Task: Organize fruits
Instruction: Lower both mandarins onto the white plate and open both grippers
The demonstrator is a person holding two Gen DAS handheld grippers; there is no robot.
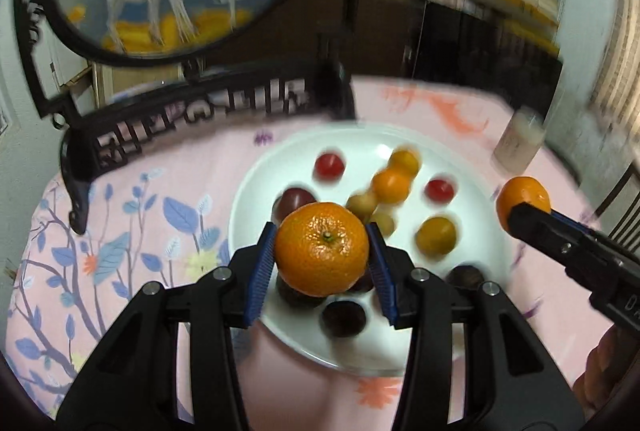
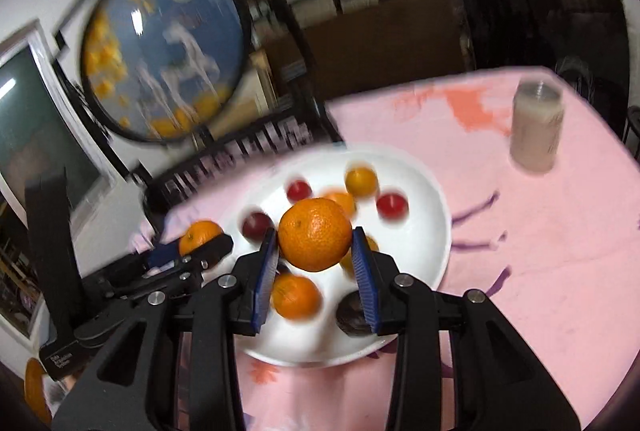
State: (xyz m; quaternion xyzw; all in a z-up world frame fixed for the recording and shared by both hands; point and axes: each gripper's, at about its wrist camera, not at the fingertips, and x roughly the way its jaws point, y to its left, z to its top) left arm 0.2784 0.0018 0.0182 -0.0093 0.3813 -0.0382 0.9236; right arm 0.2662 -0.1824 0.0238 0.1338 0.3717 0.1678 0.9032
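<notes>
From the left wrist, we see our left claw (image 1: 322, 251) clamped on an orange (image 1: 322, 249), its blue pads pressing both sides, held above the near edge of a white plate (image 1: 256, 187). The plate sits on the counter (image 1: 160, 167) under a pink flowered cloth and carries small red, yellow and dark fruits. To the right, our right claw (image 1: 516, 215) grips a second orange (image 1: 522, 197) beside the plate.

From the right wrist, the right claw (image 2: 316, 251) pinches its orange (image 2: 315, 234) over the plate (image 2: 432, 199). The left claw (image 2: 208, 243) holds its orange (image 2: 199, 235) at the plate's left rim. A pale jar (image 2: 536, 127) stands well apart on the counter (image 2: 560, 251).
</notes>
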